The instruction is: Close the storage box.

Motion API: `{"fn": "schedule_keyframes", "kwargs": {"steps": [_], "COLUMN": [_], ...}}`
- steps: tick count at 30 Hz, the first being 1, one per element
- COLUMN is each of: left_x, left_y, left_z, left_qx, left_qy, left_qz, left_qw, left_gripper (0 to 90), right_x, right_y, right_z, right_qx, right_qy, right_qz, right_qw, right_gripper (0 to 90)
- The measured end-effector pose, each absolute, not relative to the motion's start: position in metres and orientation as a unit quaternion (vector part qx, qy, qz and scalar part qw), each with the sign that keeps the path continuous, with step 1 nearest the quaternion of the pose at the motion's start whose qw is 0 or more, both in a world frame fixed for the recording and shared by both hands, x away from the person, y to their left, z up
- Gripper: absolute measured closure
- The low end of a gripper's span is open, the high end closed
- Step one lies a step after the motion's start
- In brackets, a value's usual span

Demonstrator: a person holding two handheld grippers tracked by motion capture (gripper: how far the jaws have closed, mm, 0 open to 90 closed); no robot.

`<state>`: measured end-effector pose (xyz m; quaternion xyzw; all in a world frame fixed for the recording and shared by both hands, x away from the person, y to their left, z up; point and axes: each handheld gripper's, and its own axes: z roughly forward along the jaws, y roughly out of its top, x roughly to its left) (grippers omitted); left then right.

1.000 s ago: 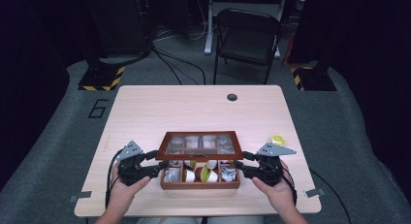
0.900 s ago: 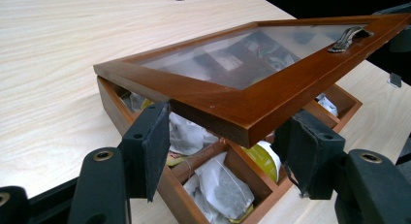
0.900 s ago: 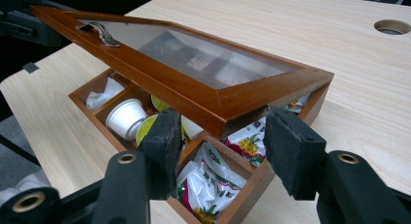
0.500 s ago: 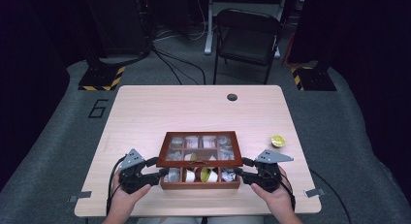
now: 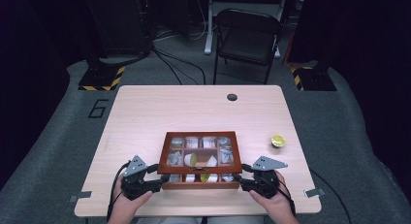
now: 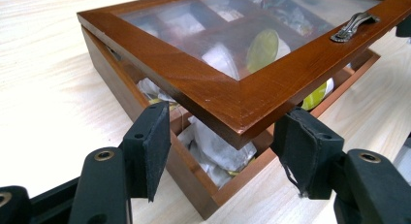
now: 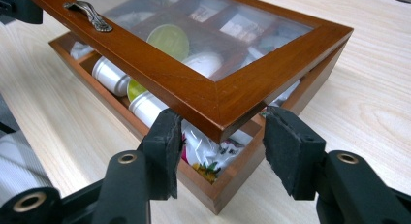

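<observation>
Now both grippers, left (image 5: 154,178) and right (image 5: 244,178), clamp the front corners of the glass lid (image 5: 199,153), held part-raised over the box (image 5: 201,184) near the counter (image 5: 203,112) front edge; lid-closing step, next likely lower evenly, then release.

Box (image 6: 145,103) is reddish-brown wood, smooth with a semi-gloss varnish; its lid (image 6: 228,95) frames a clear glossy pane and carries a cast metal handle (image 6: 354,26). Table (image 7: 368,107) is pale wood-grain laminate, smooth and matt. Left gripper (image 6: 220,146) and right gripper (image 7: 218,136) are black matt plastic with rough, worn rubbery pads (image 6: 152,136).
</observation>
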<state>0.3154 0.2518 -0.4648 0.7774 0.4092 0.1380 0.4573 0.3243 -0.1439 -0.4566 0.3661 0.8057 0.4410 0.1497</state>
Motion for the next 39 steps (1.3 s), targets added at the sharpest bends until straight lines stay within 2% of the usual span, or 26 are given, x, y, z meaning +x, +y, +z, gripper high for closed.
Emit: {"fn": "schedule_keyframes", "kwargs": {"steps": [16,29,39], "left_x": [0.314,0.315,0.314], "left_y": [0.250,0.248,0.249], "left_z": [-0.474,-0.480,-0.483], "left_qx": [0.786,0.797,0.800], "left_qy": [0.412,0.414,0.415], "left_qz": [0.136,0.116,0.105], "left_qw": [0.441,0.424,0.419], "left_gripper": [38.7,38.6,38.7], "right_x": [0.325,0.326,0.326], "right_y": [-0.142,-0.143,-0.141], "right_z": [-0.465,-0.473,-0.476], "right_qx": [0.367,0.375,0.371], "right_qy": [0.814,0.822,0.830], "right_qz": [0.428,0.414,0.399], "right_qw": [0.138,0.114,0.115], "right_gripper": [47.8,47.3,47.5]}}
